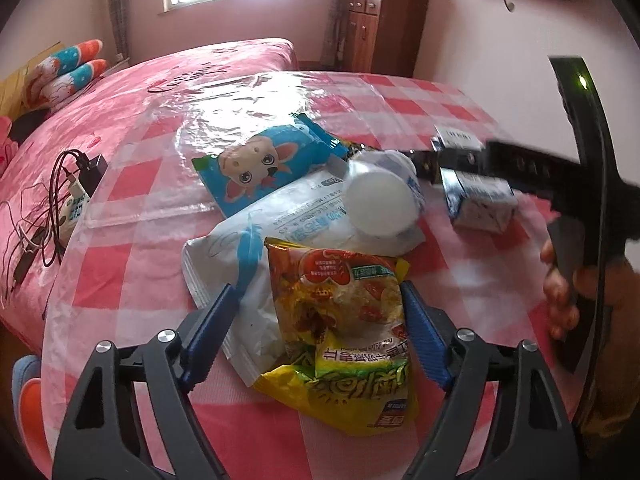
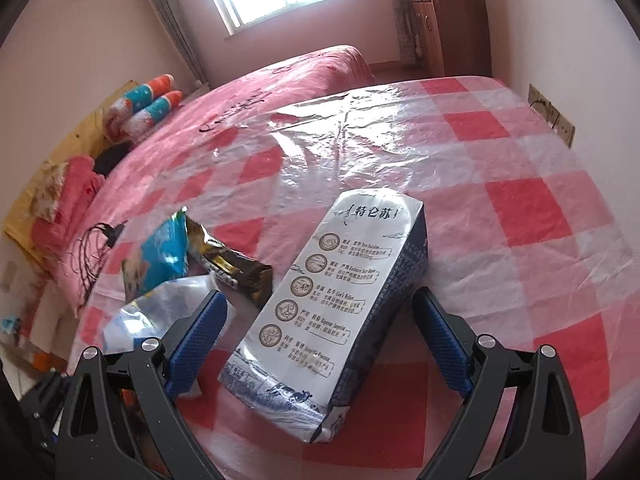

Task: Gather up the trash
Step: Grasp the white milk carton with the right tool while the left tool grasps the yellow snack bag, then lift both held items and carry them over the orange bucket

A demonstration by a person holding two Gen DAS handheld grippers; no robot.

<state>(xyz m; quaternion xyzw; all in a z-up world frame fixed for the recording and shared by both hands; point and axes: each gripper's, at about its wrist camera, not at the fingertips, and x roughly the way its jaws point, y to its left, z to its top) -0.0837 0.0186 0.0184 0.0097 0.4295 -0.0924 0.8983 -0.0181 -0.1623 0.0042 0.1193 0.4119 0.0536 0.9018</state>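
Observation:
A crumpled yellow noodle packet (image 1: 340, 312) lies on the pink checked tablecloth (image 1: 120, 280), between the fingers of my left gripper (image 1: 318, 288). The right pad sits at the packet's edge and the left pad stands off it over a white bag with a blue feather (image 1: 280, 216), so the jaws are open. Behind lie a white cup (image 1: 380, 200) on its side and a blue cartoon snack bag (image 1: 260, 164). A silver and blue milk carton (image 2: 340, 300) lies flat between the open fingers of my right gripper (image 2: 320, 294), with a gap on each side.
A gold and black wrapper (image 2: 232, 264) lies left of the carton. A bed with a pink cover (image 1: 120, 92) adjoins the table and carries a charger with tangled cables (image 1: 80, 172). A wooden cabinet (image 1: 380, 28) stands at the back wall. A hand (image 1: 560, 292) shows at the right.

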